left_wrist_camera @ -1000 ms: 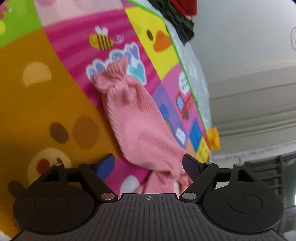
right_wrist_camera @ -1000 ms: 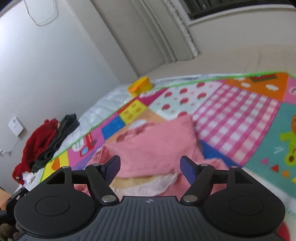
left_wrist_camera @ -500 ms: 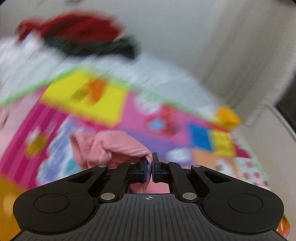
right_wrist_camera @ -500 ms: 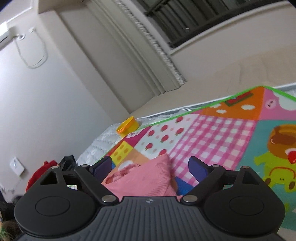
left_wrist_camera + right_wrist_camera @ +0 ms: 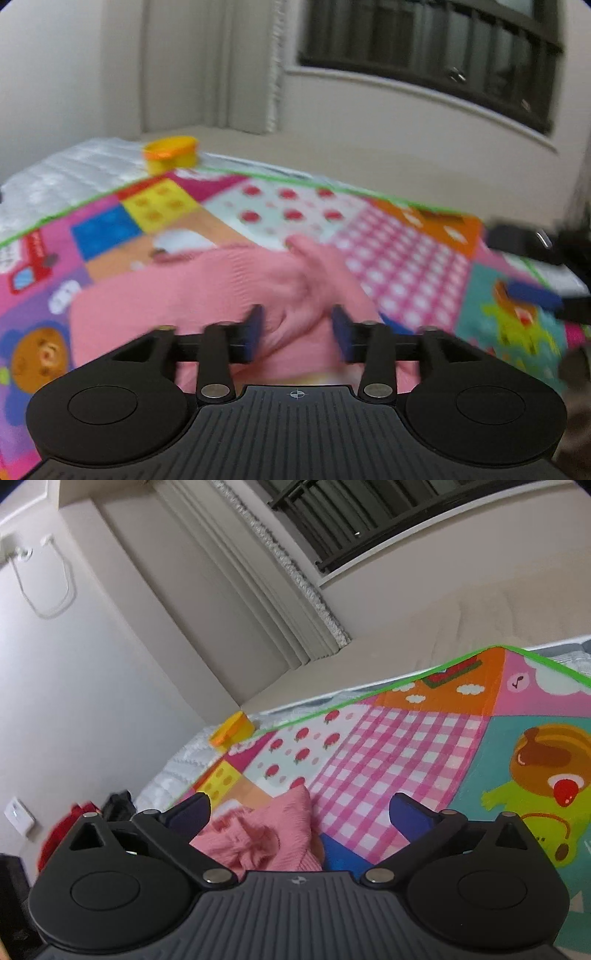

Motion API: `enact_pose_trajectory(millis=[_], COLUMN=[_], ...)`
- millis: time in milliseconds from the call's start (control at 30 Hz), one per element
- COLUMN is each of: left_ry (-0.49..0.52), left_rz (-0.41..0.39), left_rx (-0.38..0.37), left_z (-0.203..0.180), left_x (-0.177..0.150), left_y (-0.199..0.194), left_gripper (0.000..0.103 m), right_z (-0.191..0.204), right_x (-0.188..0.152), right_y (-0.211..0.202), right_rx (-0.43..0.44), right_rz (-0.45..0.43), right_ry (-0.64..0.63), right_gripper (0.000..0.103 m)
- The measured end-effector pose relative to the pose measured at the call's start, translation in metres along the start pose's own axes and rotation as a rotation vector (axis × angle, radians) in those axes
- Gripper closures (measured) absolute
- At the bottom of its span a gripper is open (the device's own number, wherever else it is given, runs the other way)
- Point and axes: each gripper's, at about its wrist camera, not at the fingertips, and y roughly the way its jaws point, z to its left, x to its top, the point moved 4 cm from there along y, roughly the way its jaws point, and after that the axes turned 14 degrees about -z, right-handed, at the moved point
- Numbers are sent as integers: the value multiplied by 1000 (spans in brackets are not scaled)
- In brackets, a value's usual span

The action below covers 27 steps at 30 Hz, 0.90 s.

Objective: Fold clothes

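Observation:
A pink ribbed knit garment (image 5: 207,288) lies bunched on the colourful play mat (image 5: 406,251). My left gripper (image 5: 297,332) hovers just over it, motion-blurred. Its jaws are opening, a fold of the pink knit shows in the gap between them, and the blue pads do not press on it. In the right wrist view the same garment (image 5: 266,834) sits low, near the inner side of the left finger. My right gripper (image 5: 301,808) is spread wide, its jaws still opening, with nothing gripped.
A yellow and orange tub (image 5: 171,153) stands on white quilted bedding (image 5: 55,173) beyond the mat's green edge. A red and dark clothes pile (image 5: 74,830) lies far left by the wall. A blurred dark shape with a blue tip (image 5: 535,293) sits at the right edge.
The left gripper shut on the pink sleeve end, swung it across onto the garment's body while rolling, and now has its jaws apart. The right gripper widened and its view tilted up.

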Motion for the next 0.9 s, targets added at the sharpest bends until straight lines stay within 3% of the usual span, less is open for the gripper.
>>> enact_pose_trajectory(millis=[100,200,333,367,400,467,567,667,733,767,800,900], left_ry=[-50,-137,-312,-368,-423,-483,-524,-532,-528,-526,-524,-558], left_rz=[-8,-19,-53,-64,-75,-75,-75,-92,-101,-105,-110,-127], left_rx=[7,96,249,257,263,233,174,142,140,139,138,119], left_z=[-3,13,55,66,76,91,108,119,126,129,132,140], left_x=[-15,-19,-27,-32,-36,-44,-47,-44,-42,-41,-40,-38], left_y=[-19,-38,-55,-57,-60,-59,-58,-58,-58,-57,-57,-58], left_gripper=[24,21,15,15,14,14,12,8,8,8,8,7], right_z=[-2,0,24,32,40,56,72,79,82,86,91,108], right_x=[-9,-19,-30,-34,-38,-46,-54,-68,-78,-80,-77,-51], right_y=[7,11,9,11,14,21,48,86,109,116,119,112], right_rx=[1,11,98,103,109,118,119,113,129,137,153,191], right_rz=[73,119,129,136,144,158,160,222,299,327,341,267], right_ry=[12,2,-112,-168,-224,-331,-440,-439,-374,-352,-333,-381], right_gripper=[0,0,1,9,28,52,52,41,52,80,85,86])
